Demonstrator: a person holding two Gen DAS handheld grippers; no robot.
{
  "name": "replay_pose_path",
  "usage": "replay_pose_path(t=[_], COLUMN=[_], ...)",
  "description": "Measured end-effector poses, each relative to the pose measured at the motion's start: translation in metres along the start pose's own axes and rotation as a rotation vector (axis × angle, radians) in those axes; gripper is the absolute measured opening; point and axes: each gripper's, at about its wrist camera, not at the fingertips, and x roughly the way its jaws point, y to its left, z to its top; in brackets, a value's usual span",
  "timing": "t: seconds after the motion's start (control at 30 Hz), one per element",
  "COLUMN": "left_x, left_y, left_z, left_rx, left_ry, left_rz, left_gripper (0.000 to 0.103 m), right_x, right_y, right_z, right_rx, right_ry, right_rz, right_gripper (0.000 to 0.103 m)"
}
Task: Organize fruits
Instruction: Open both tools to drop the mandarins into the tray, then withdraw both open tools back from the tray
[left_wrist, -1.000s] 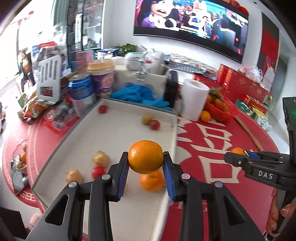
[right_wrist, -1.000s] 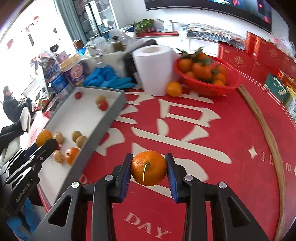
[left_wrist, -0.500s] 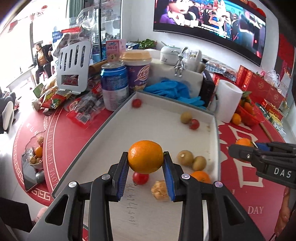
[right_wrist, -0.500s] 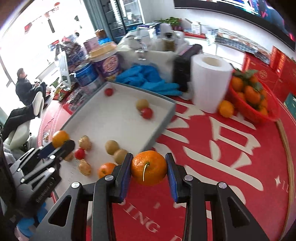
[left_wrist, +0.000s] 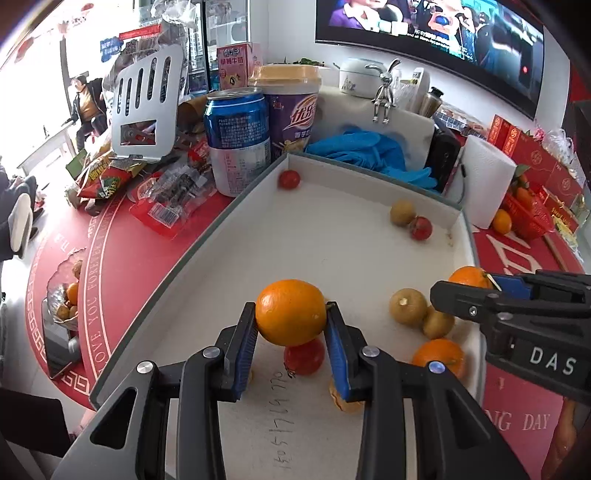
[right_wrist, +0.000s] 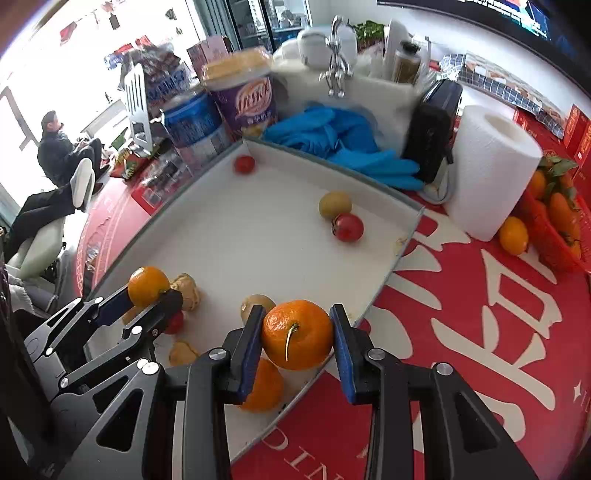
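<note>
— Left wrist view, item one?
— Left gripper (left_wrist: 291, 326), jaws clamped on an orange (left_wrist: 291, 312), held over the white tray (left_wrist: 207, 254). Beneath the jaws: one red tomato (left_wrist: 303, 356). Right of them: two brownish fruits (left_wrist: 408, 306) and a loose orange (left_wrist: 438, 355).
— Item two?
— Right gripper (right_wrist: 297, 338), jaws gripping a stemmed mandarin (right_wrist: 297, 334) above the tray's near edge. Another orange (right_wrist: 264, 387) lies under the left jaw. Far ahead: paper roll (right_wrist: 491, 177), red basket of oranges (right_wrist: 550, 236).

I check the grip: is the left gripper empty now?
No, the left gripper has its fingers closed on an orange.
</note>
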Motion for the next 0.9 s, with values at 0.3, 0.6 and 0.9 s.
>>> replay_pose_path(t=[0.3,0.6,0.9], left_x=[0.017,0.019,-0.002], left_y=[0.002,-0.002,0.0], left_z=[0.003,0.003,0.002], left_rx=[0.0,0.025,0.002], left_ry=[0.04,0.049,0.027], left_rz=[-0.001,0.014,0.008], left_gripper=[0.039,0.053,0.087], right_x=[0.009,0.014,-0.011], right_y=[-0.003,0.0,0.012], right_z=[0.008,0.02,0.019], right_rx=[0.004,0.002,-0.053], right_ry=[0.005,-0.003,-0.069], right_rz=[-0.016,-0.005,-0.033], right_gripper=[0.037,0.037,0.077])
